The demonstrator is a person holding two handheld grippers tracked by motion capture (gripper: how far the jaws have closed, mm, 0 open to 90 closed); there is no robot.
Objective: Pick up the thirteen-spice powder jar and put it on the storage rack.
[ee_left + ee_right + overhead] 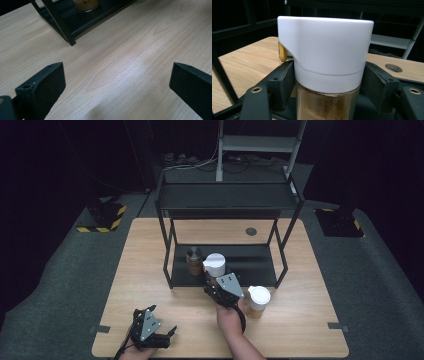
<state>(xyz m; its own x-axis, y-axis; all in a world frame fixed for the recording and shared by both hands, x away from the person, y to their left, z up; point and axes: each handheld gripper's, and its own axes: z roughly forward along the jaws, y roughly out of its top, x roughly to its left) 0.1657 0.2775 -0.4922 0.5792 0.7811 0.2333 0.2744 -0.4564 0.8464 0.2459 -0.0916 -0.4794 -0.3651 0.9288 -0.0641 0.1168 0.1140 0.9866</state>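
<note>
The left gripper (159, 329) is seen nearest, low on the wooden table (145, 270) at the front-left edge, held by a hand at the bottom of the high view; its jaws are spread wide with nothing between them, and in the left gripper view only bare wood grain (120, 72) is framed between the two black pads (47, 85). Farther in, near the table's middle, the right gripper (212, 279) is held by the right hand (229, 316) and is clamped on a white-capped spice jar (215, 265); in the right gripper view the jaws are pressed against both sides of the jar (325, 75) just at the lower edge of the white cap, with brown powder visible through the glass below. This jar is positioned at the front edge of the lower shelf of a black metal rack (225, 202); whether it rests on the shelf or is lifted cannot be told. Just right of the right gripper, a second white-lidded jar (258, 301) with tan contents is stood on the table in front of the rack. Behind, on the lower shelf, a dark-lidded jar (194, 261) of brown contents is stood just left of the gripped jar. Beyond the rack, a round cable hole (251, 231) is seen in the tabletop.
</note>
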